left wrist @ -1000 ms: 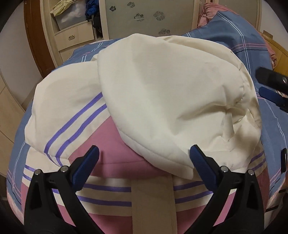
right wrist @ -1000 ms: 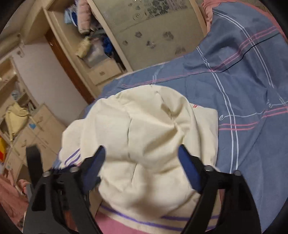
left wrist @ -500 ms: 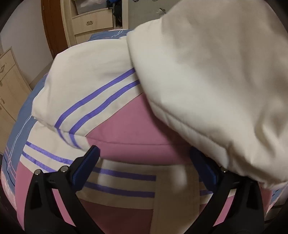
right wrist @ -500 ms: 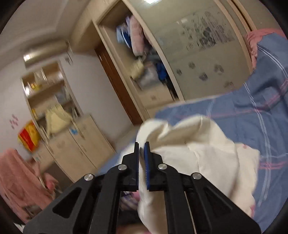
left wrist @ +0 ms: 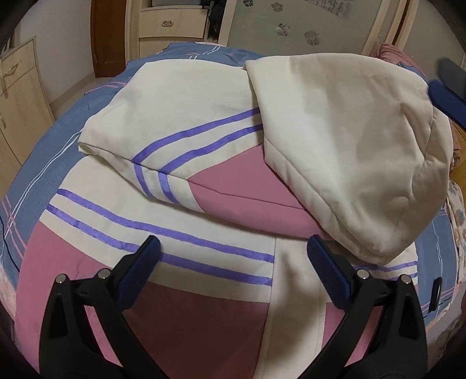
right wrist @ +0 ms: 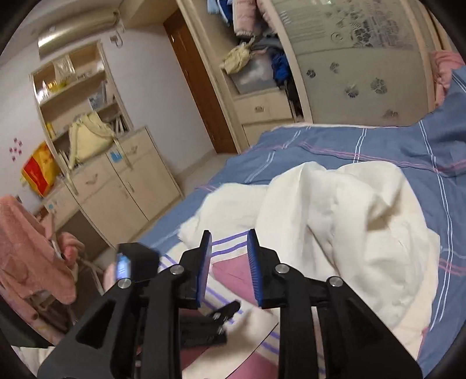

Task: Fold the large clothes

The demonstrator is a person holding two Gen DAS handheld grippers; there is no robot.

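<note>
A large cream and pink jacket [left wrist: 204, 227] with purple stripes lies on the bed, its sleeve [left wrist: 180, 131] folded across the body and its cream hood [left wrist: 349, 140] laid over the upper right. My left gripper [left wrist: 233, 250] is open, low over the jacket's striped front, holding nothing. My right gripper [right wrist: 228, 250] is part open and empty, above the jacket [right wrist: 335, 221]; it also shows at the right edge of the left wrist view [left wrist: 448, 87]. The left gripper [right wrist: 215, 320] shows below it in the right wrist view.
The bed has a blue striped cover [left wrist: 52, 163] [right wrist: 378, 142]. Cabinets [right wrist: 122, 186], a brown door [right wrist: 198, 81] and an open wardrobe with drawers [left wrist: 171, 23] stand beyond the bed's far edge. A pink garment [right wrist: 29, 247] hangs at the left.
My right gripper has let go of the cream hood, opened part way and pulled back. The hood now lies flat on the jacket. My left gripper stayed open and drew back slightly.
</note>
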